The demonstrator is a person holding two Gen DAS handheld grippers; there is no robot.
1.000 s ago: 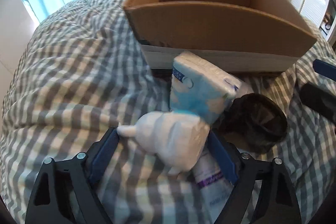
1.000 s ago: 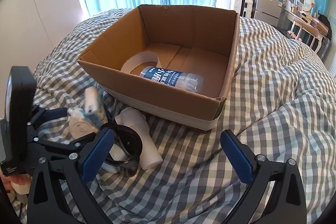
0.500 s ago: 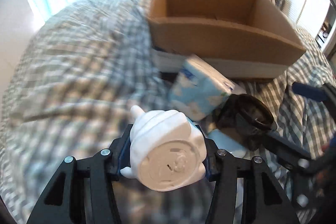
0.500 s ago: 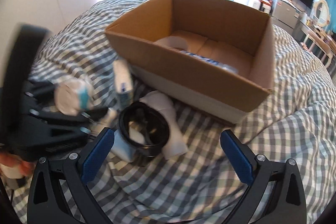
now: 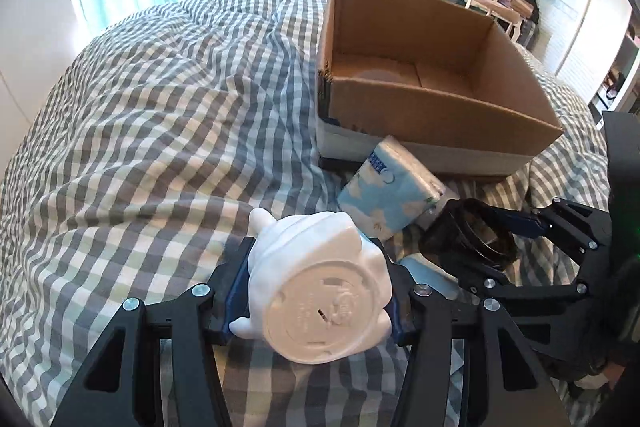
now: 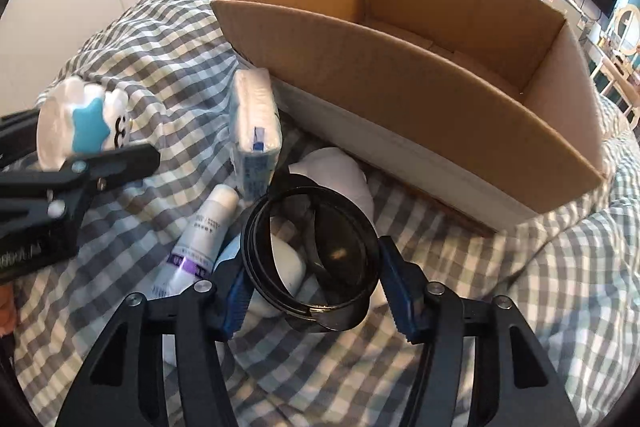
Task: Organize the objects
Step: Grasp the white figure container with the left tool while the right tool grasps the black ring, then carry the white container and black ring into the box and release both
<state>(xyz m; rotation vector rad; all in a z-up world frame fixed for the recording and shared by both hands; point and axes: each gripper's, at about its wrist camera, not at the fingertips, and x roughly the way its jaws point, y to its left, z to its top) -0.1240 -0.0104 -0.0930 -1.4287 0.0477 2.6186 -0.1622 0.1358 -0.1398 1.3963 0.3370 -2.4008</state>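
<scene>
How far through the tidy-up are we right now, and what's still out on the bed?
Done: nothing visible inside the cardboard box from these angles. In hand: the left hand-held gripper is shut on the white toy figure; the right hand-held gripper brackets the black round container, grip unclear. Left on the checked blanket: tissue pack, purple-labelled tube, and a white item by the box.
</scene>
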